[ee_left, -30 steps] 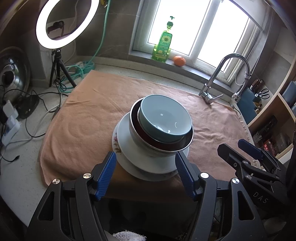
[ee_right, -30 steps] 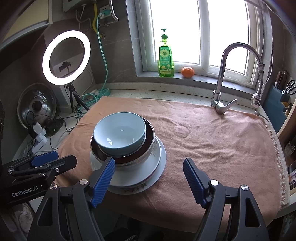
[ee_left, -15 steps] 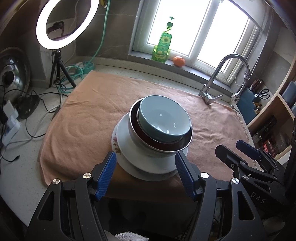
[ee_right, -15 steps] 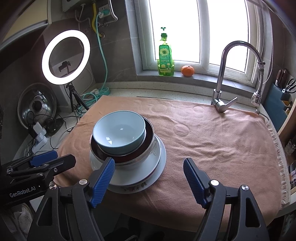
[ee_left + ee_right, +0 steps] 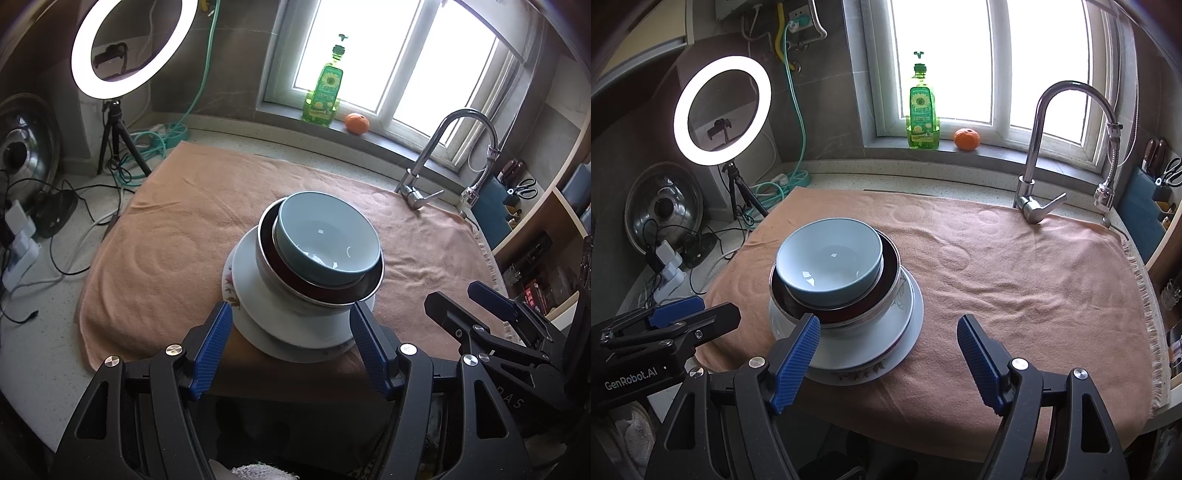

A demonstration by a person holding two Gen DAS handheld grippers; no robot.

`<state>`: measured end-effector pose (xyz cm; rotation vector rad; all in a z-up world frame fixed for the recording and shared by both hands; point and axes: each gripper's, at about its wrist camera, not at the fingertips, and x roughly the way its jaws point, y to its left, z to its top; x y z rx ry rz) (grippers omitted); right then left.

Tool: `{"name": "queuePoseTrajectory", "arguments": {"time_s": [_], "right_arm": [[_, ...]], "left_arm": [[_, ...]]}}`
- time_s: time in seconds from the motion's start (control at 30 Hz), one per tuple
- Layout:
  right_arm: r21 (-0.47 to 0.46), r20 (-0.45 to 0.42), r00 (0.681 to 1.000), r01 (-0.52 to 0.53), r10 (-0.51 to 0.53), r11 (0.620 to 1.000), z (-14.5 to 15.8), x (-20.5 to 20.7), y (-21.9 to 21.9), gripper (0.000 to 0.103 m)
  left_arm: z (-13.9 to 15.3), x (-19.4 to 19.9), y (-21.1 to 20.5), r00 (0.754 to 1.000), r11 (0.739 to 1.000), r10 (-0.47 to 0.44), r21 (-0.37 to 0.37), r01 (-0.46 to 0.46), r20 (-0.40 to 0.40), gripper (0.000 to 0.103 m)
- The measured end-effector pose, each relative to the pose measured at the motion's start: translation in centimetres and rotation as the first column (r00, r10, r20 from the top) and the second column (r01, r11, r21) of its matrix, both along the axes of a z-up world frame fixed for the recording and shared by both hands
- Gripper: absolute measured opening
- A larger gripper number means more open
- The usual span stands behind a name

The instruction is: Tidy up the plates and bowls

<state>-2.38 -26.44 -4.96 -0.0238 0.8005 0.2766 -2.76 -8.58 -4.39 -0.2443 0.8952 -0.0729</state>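
On the counter, mid orange towel [image 5: 997, 280]: one stack. Light blue bowl [image 5: 829, 260] nested in dark-lined metal-rimmed bowl [image 5: 886, 273], on white plate [image 5: 908, 314], on floral-rimmed plate [image 5: 864, 373] at the bottom. Left gripper [image 5: 291, 338] jaws open, empty, hanging just short of the stack's near edge. Right gripper [image 5: 888, 354] jaws open, empty, stack off to its left side; left pad overlaps the plate rim in view, contact unclear. Faucet [image 5: 1045, 147] at the towel's far right.

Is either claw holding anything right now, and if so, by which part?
Nothing is held. The left claw and right claw are both open, short of the stacked bowls and plates.
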Motion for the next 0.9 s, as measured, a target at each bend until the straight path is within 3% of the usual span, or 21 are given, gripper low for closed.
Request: {"name": "queuePoseTrajectory", "arguments": {"time_s": [0.9], "right_arm": [[-0.006,-0.007,1.000,-0.010,0.010,1.000,-0.16,0.70,0.05,0.074]], "left_arm": [[-0.18,0.67,0.21,1.000,1.000,-0.001,-0.002,0.001,-0.005,0.066]]}}
